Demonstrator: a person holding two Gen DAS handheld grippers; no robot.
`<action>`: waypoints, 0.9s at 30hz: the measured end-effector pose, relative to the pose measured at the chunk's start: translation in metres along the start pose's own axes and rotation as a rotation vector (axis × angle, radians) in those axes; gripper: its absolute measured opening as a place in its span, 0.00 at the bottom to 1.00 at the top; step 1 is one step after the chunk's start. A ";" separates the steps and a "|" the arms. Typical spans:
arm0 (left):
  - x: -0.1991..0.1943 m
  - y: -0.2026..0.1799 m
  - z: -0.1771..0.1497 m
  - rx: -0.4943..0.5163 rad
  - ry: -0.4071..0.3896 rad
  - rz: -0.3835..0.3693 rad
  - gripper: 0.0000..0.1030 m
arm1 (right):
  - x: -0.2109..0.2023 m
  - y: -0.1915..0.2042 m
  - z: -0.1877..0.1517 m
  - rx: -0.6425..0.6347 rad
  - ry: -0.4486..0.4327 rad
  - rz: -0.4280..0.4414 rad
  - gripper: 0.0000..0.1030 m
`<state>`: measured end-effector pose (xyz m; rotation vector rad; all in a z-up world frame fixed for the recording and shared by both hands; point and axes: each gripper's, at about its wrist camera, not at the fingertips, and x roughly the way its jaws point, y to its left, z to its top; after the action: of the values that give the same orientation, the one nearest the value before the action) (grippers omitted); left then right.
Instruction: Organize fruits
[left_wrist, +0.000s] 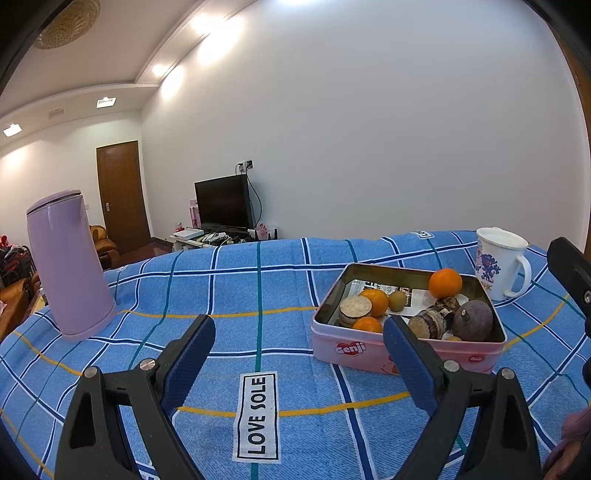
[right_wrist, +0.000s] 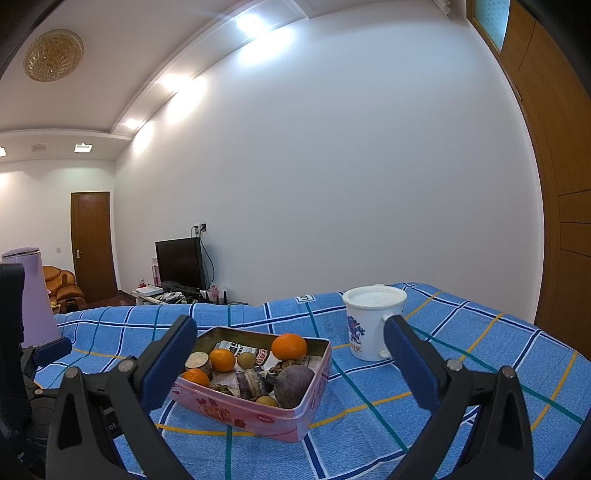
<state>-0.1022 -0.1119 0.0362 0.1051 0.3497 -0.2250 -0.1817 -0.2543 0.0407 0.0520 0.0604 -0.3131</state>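
Here a blue checked cloth (left_wrist: 280, 288) covers the table, bearing a label that reads LOVE SOLE. On its left side stands a tall lilac kettle (left_wrist: 68, 266), upright with its lid shut. Toward the right rests a pink tin (right_wrist: 258, 417), lidless, lined with printed paper. Just beyond the tin's far right corner sits a white mug (right_wrist: 369, 325) with a blue pattern, covered by a white lid. Inside the tin lie a dark purple round root (right_wrist: 293, 384) at the near right, three oranges (right_wrist: 289, 346), one against the far wall and two on the left, a small greenish-brown fruit (right_wrist: 246, 360) between them, and some cut brown pieces (left_wrist: 355, 310). The left gripper (left_wrist: 299, 345) hovers above the cloth, short of the tin, jaws spread wide and holding nothing. The right gripper (right_wrist: 291, 349) likewise hangs before the tin, jaws wide apart and empty.
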 end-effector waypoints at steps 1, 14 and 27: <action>0.000 0.000 0.000 0.000 0.000 -0.001 0.91 | 0.000 0.000 0.000 0.000 0.000 0.000 1.00; 0.002 0.000 0.000 0.002 0.007 0.009 0.91 | 0.000 0.000 0.000 -0.001 0.000 0.000 1.00; 0.004 -0.002 0.001 0.000 0.014 0.019 0.91 | 0.000 0.000 0.000 -0.001 0.002 0.000 1.00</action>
<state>-0.0990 -0.1145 0.0355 0.1099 0.3624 -0.2051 -0.1820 -0.2541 0.0408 0.0515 0.0624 -0.3135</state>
